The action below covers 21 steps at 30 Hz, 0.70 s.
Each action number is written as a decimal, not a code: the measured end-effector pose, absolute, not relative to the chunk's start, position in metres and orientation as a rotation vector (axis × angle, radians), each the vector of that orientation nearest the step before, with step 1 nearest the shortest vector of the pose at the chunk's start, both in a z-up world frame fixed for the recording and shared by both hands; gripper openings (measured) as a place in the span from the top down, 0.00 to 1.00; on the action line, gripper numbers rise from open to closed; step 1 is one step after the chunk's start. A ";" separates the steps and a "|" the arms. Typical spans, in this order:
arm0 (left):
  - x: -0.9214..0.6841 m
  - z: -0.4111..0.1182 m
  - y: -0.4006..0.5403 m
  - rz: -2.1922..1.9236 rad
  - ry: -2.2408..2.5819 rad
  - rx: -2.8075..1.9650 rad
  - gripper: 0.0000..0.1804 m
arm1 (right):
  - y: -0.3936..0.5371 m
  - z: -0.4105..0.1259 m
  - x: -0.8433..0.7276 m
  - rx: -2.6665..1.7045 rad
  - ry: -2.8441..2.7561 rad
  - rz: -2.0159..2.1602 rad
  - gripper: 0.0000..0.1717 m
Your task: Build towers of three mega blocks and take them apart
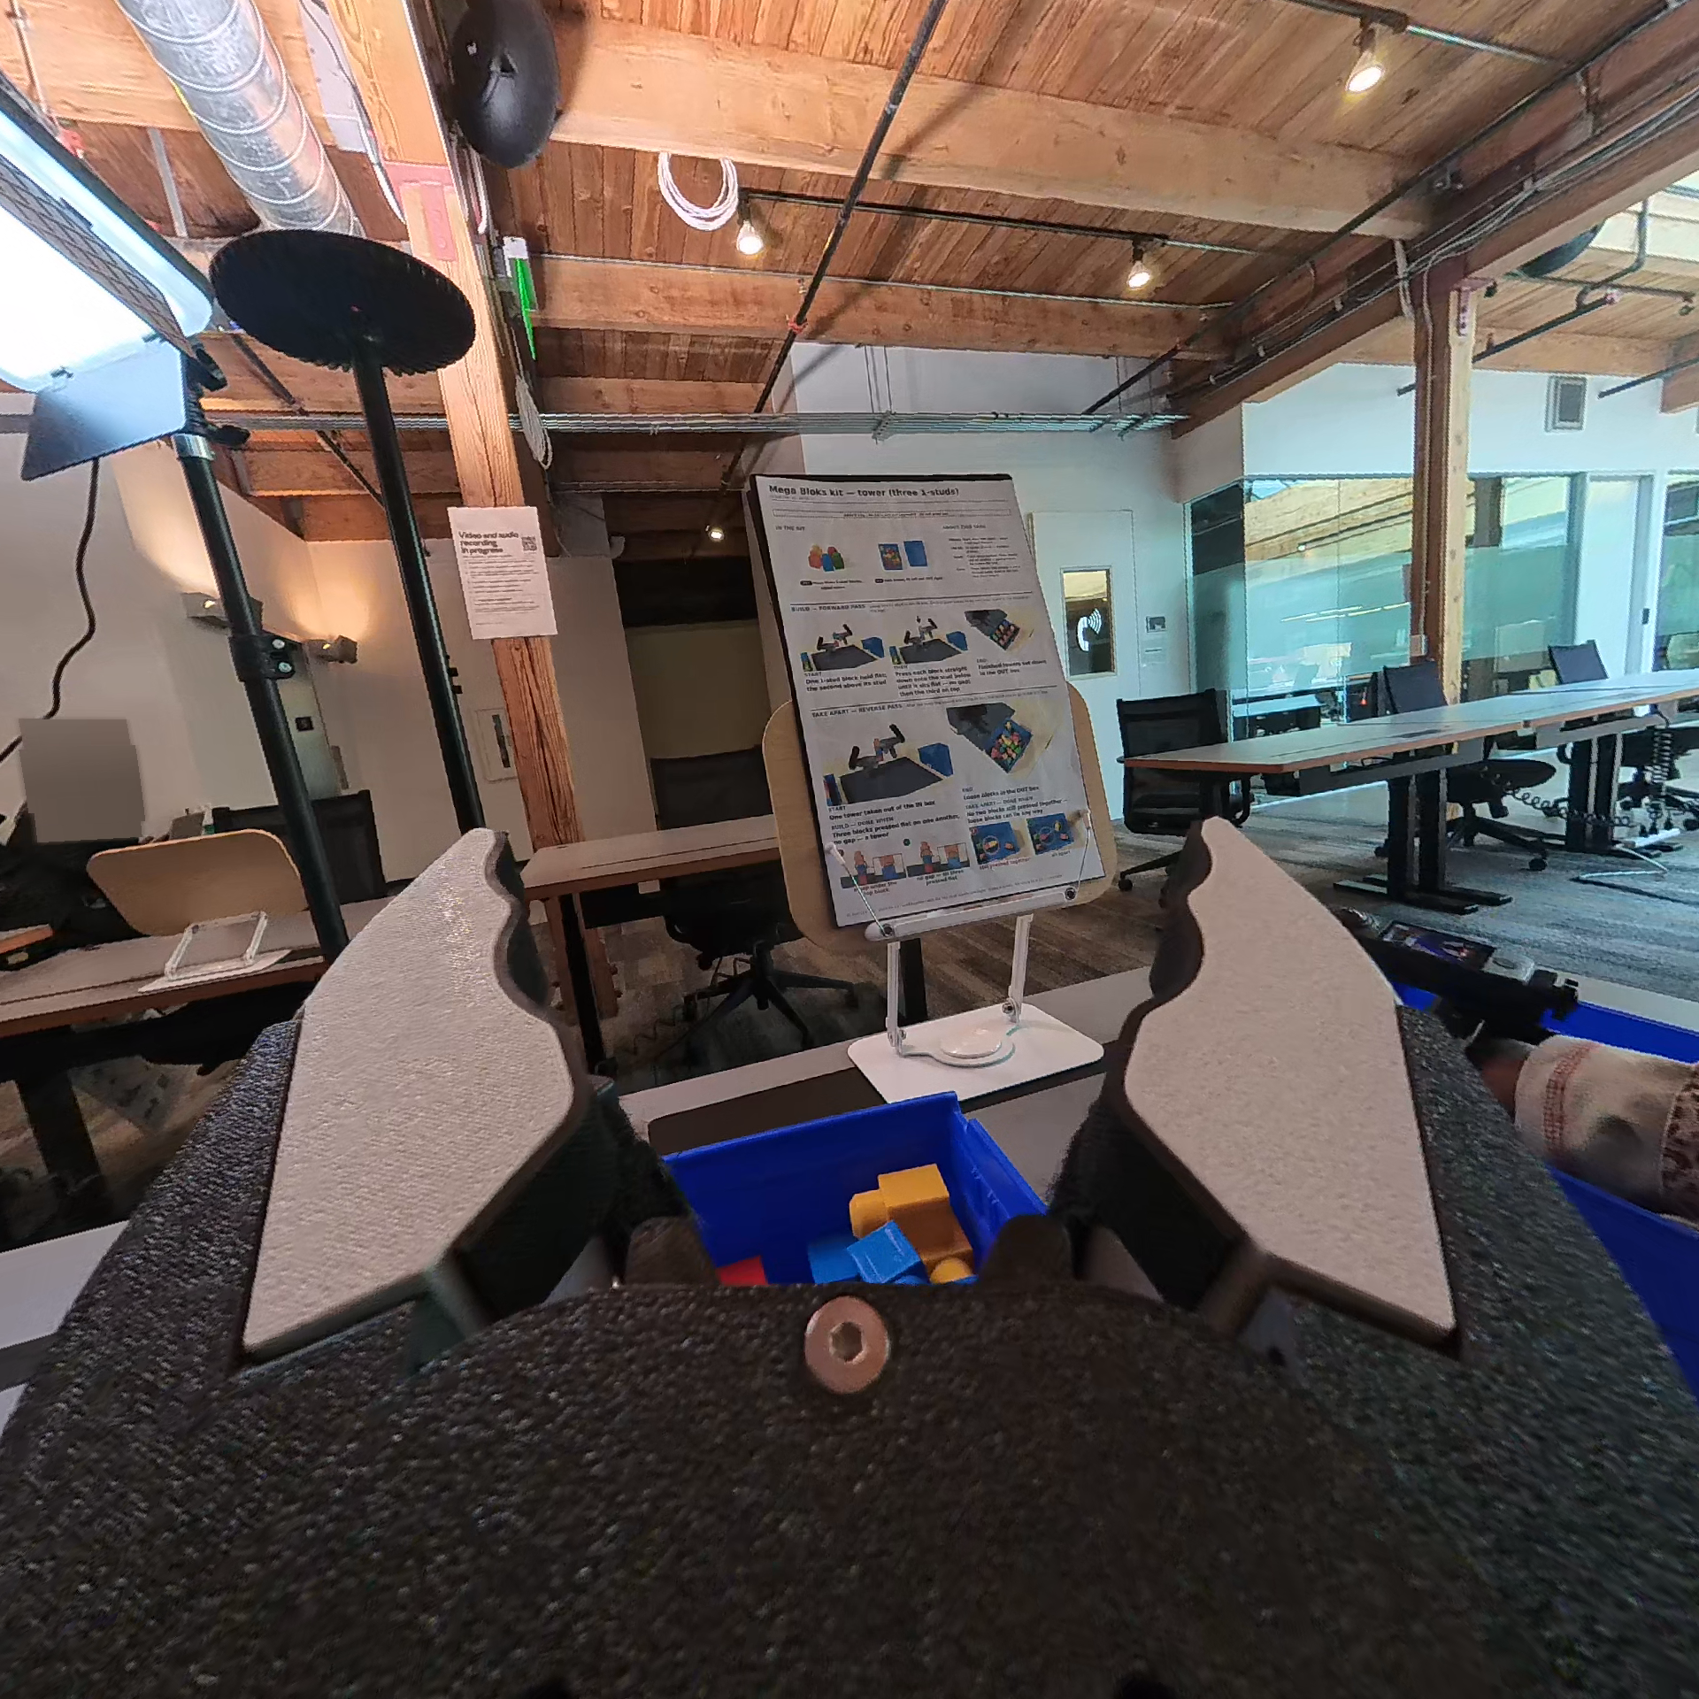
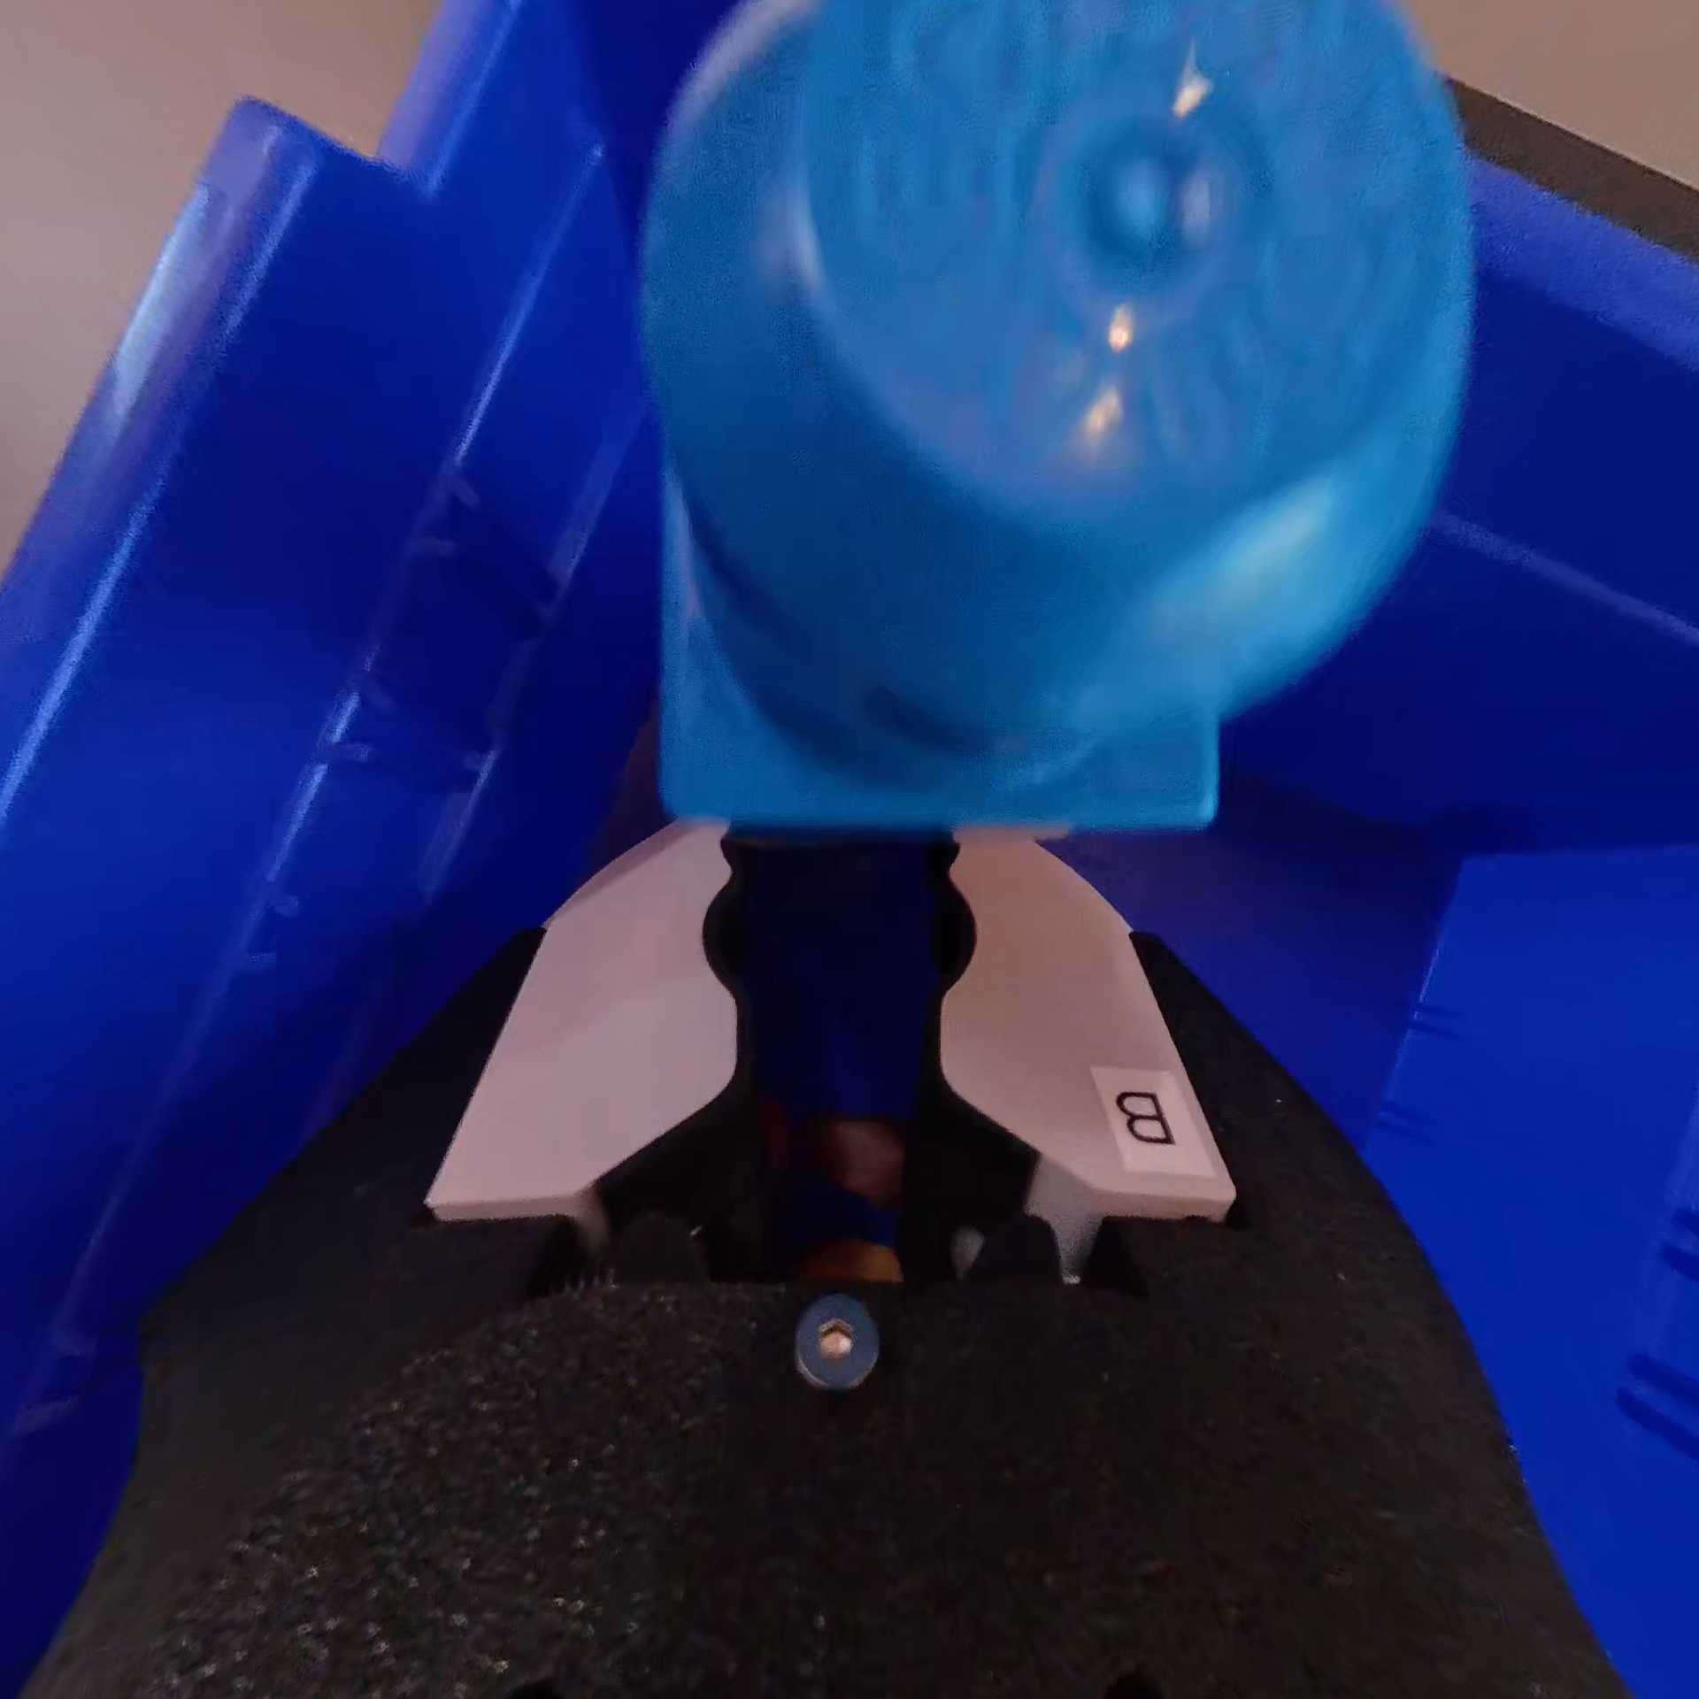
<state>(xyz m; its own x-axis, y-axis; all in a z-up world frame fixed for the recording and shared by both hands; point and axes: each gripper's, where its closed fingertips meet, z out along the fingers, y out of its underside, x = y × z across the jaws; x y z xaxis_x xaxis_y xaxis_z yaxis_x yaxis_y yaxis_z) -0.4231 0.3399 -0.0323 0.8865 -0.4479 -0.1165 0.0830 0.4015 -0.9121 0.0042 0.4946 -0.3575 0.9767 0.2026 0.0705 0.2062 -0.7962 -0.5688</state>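
Right gripper point(image 2: 841, 846) is clamping 1 light-blue mega block point(image 2: 938, 735) by its flat sides; it's looking light, rigid, slick. Left gripper point(image 1: 850, 883) is hanging wide open, empty.

I see an open office: wood-plank ceiling point(image 1: 919, 119) with beams, silver duct point(image 1: 239, 110) upper left, track spotlights point(image 1: 749, 239) lit. Timber post point(image 1: 496, 552) ahead-left, white walls. Glass partitions point(image 1: 1379, 588) far right behind long desks point(image 1: 1379, 735) and black chairs point(image 1: 1168, 763). Bright light panel point(image 1: 64, 276) on stand, far left.
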 end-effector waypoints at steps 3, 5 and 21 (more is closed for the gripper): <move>-0.422 -0.033 0.340 -0.352 0.378 -1.112 0.29 | 0.495 -0.357 0.004 -2.515 -0.292 -0.023 0.78; -0.420 -0.033 0.340 -0.356 0.384 -1.114 0.29 | 0.495 -0.357 0.004 -2.513 -0.296 -0.029 0.78; -0.413 -0.039 0.342 -0.368 0.407 -1.141 0.29 | 0.399 -0.308 0.027 -2.673 -0.445 0.160 0.72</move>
<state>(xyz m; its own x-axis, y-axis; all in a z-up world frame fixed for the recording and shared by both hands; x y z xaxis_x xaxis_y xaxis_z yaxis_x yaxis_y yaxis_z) -0.4130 0.3424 -0.0388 0.8685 -0.4800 -0.1238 0.0741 0.3726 -0.9250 0.0272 0.3991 -0.3085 0.9421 0.3325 -0.0428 0.2838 -0.8590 -0.4261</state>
